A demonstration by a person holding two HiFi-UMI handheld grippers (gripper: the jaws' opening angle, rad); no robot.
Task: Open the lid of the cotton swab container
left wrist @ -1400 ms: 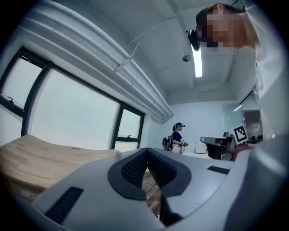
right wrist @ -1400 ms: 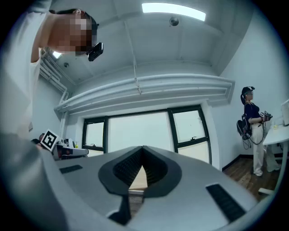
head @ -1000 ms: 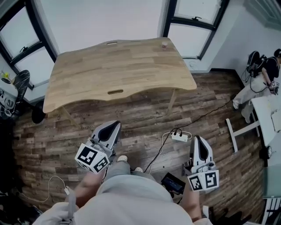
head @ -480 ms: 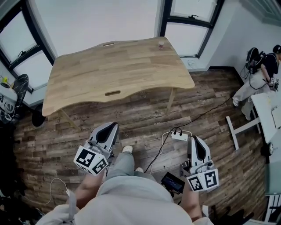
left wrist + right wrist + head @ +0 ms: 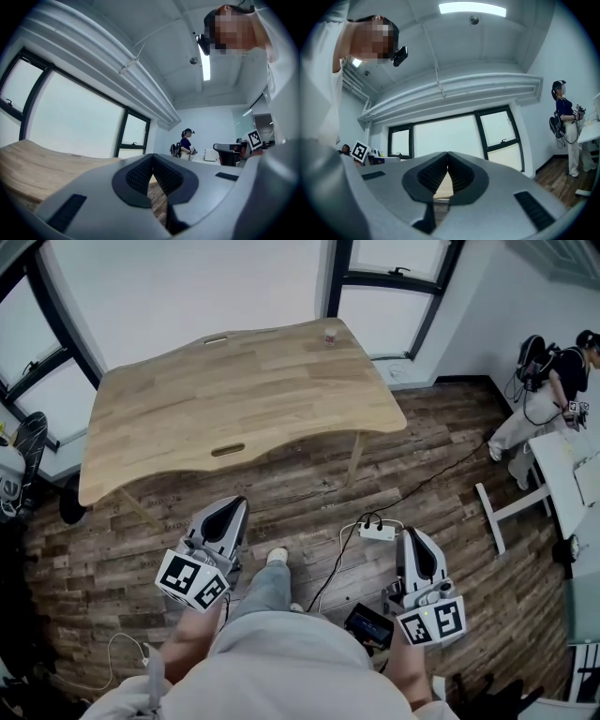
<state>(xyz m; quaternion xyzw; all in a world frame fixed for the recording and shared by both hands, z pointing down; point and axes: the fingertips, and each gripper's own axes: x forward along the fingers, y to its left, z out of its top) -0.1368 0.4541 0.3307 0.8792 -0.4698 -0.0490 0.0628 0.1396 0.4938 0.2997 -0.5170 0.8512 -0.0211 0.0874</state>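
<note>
A small swab container [image 5: 330, 334] stands upright near the far right corner of a wooden counter [image 5: 234, 399], close to its far edge, in front of tall windows [image 5: 187, 282]. Both grippers are well short of the counter, held low over the plank floor [image 5: 450, 484] and pointing toward it. The left gripper [image 5: 233, 504] has its jaws pressed together on nothing. The right gripper [image 5: 412, 536] is likewise closed and empty. A power strip [image 5: 379, 532] lies on the floor between them. Another person [image 5: 548, 381] stands at far right.
</note>
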